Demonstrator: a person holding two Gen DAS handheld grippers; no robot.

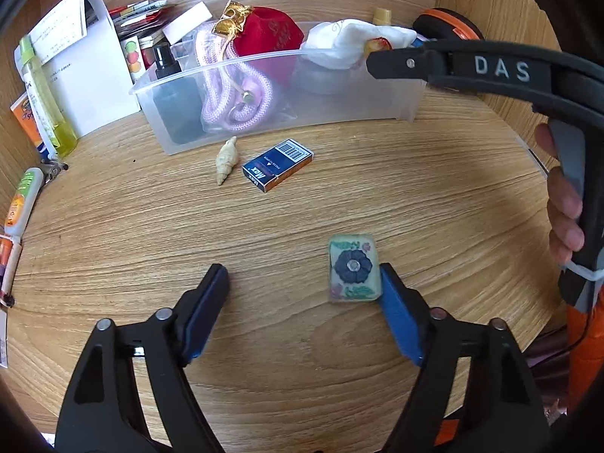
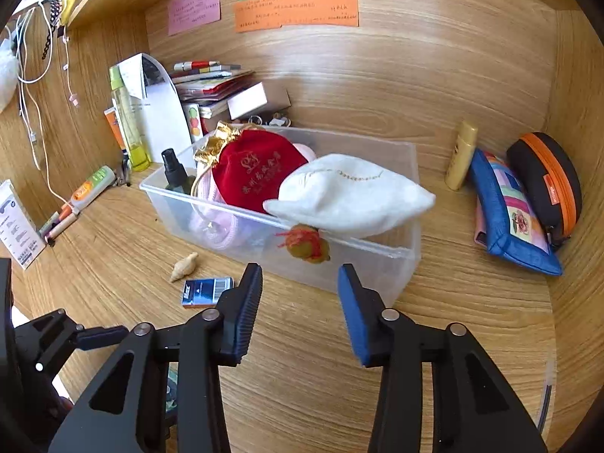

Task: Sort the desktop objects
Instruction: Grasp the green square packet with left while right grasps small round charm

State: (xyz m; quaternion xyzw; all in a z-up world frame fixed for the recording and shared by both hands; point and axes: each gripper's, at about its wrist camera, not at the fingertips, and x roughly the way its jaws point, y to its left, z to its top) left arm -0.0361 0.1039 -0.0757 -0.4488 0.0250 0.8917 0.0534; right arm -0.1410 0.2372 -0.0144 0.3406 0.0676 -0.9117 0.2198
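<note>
My left gripper (image 1: pixel 304 283) is open, low over the desk. A small green tile with a dark blue flower (image 1: pixel 353 271) lies flat just inside its right finger (image 1: pixel 396 309). A seashell (image 1: pixel 226 159) and a blue staples box (image 1: pixel 278 164) lie farther ahead, before a clear plastic bin (image 1: pixel 264 120). My right gripper (image 2: pixel 300 302) is open and empty, in front of the bin (image 2: pixel 381 264). The bin holds a red pouch (image 2: pixel 251 170), a white cloth pouch (image 2: pixel 351 192), pink cord (image 2: pixel 215 222) and a dark spray bottle (image 2: pixel 174 173). The shell (image 2: pixel 184 266) and staples box (image 2: pixel 207 291) lie to its left.
A blue pencil case (image 2: pixel 509 211), an orange-trimmed black case (image 2: pixel 547 181) and a yellow tube (image 2: pixel 460 154) stand at the right wall. Books, papers and a green bottle (image 2: pixel 128 124) crowd the back left. Glue and pens (image 2: pixel 83 196) lie along the left wall.
</note>
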